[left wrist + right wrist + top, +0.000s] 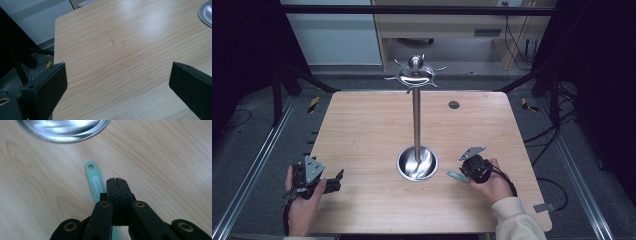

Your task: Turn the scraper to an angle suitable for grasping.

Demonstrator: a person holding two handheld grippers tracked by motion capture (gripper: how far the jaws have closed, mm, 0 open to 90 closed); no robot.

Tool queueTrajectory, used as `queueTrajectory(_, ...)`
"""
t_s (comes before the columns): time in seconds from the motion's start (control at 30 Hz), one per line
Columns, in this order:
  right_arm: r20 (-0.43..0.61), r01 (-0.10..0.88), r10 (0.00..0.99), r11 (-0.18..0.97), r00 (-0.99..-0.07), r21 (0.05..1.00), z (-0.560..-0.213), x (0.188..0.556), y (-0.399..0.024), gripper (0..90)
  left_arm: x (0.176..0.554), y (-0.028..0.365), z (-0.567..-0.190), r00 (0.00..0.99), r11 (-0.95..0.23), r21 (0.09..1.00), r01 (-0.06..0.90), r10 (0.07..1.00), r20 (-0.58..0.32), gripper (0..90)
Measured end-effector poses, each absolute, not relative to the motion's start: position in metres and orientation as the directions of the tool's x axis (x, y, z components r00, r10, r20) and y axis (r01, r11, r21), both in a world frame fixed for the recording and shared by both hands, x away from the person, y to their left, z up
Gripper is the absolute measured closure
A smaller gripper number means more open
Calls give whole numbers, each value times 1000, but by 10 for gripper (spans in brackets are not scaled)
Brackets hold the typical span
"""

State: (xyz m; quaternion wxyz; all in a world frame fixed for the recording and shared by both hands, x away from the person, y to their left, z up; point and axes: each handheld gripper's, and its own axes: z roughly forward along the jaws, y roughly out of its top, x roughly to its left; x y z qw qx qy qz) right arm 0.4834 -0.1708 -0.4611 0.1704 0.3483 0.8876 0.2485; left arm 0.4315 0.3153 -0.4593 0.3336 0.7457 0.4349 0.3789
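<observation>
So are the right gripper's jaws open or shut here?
Shut. In the right gripper view the right gripper has its jaws pressed together, nothing between them, above the teal handle.

The counter [362, 130] is evenly lit from overhead; around it the room falls to near black. Glare streaks the steel dish [417, 164] at its centre, and in the right gripper view the dish's rim blurs. A pale sheen crosses the counter's wood in the left gripper view.

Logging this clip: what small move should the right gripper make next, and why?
Probably open the right gripper: its jaws are pressed shut above the flat teal handle with a hanging hole, which lies on the wooden table beside the steel stand's round base.
</observation>
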Motion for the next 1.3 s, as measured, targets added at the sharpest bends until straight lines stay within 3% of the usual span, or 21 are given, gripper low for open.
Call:
queueTrajectory(0.13,-148,516,647,707,-748,485,-452,484,-168,900,432,314,-459,341,-406,825,394,898,279,15)
queueTrajectory(0.47,-123,460,507,843,-853,280,-451,499,-156,741,432,314,-460,342,-399,826,399,900,270,14)
queueTrajectory(0.97,-70,475,504,846,-861,243,-458,513,-151,682,432,313,-460,349,-406,822,400,897,273,14)
queueTrajectory(1.3,-36,486,504,847,-863,215,-464,518,-147,717,432,313,-460,352,-412,818,400,894,278,14)
